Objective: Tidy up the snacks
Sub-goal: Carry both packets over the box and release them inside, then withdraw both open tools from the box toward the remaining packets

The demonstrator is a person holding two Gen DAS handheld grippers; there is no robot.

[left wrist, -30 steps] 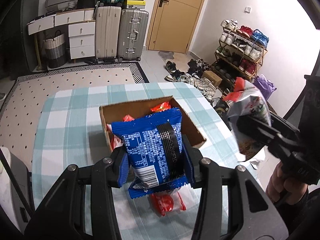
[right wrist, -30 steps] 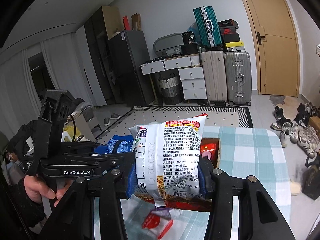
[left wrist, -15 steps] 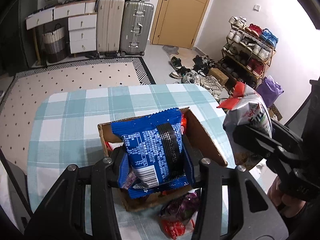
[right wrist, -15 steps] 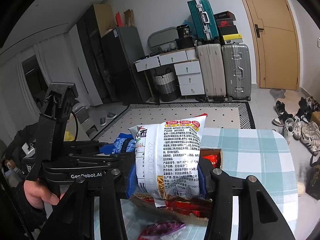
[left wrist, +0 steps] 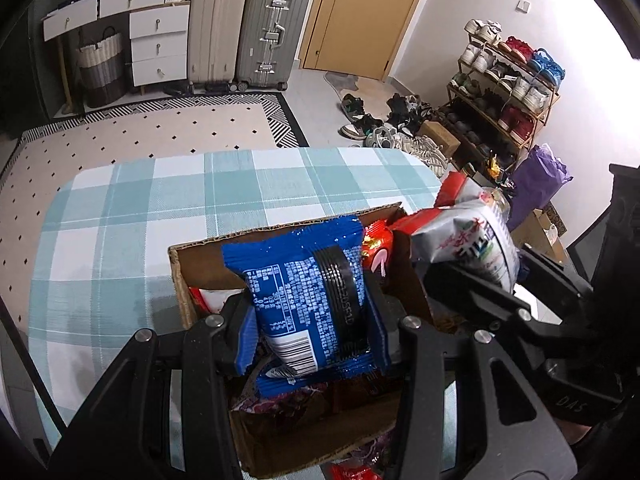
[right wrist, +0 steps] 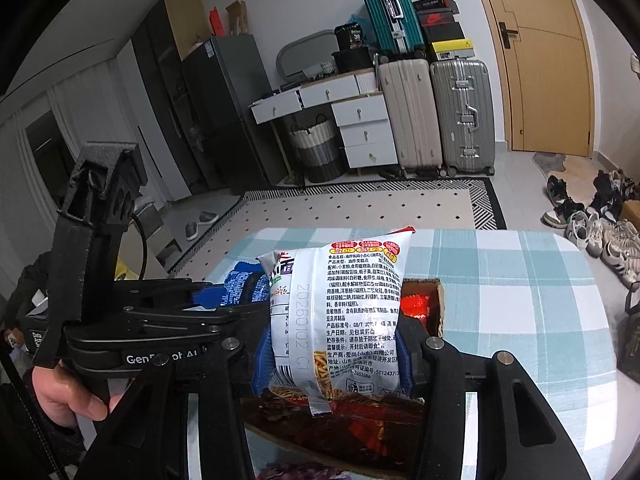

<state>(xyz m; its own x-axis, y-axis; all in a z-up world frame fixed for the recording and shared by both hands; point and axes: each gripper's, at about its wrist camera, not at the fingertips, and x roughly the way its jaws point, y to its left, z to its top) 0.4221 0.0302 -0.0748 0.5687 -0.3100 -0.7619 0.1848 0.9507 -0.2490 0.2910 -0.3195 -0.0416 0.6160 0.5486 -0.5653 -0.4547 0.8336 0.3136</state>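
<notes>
Left wrist view: the left gripper [left wrist: 312, 320] clamps a blue packet [left wrist: 308, 300] upright, directly above the open box [left wrist: 208, 248] on the table [left wrist: 120, 216]. Just beside it, the right gripper [right wrist: 332, 356] grips a white packet [right wrist: 340, 304] over the box's right side, so both need only descend.

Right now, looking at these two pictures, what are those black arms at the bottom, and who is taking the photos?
There is no robot here. A person holds a black two-fingered tool in each hand, and each tool carries a wide-angle camera that looks along its fingers. One picture is from the left tool, which is shut on a blue snack packet. The other is from the right tool, which is shut on a white snack bag. Both hang over an open cardboard box that already holds red packets. The box stands on a table with a blue checked cloth.
</notes>
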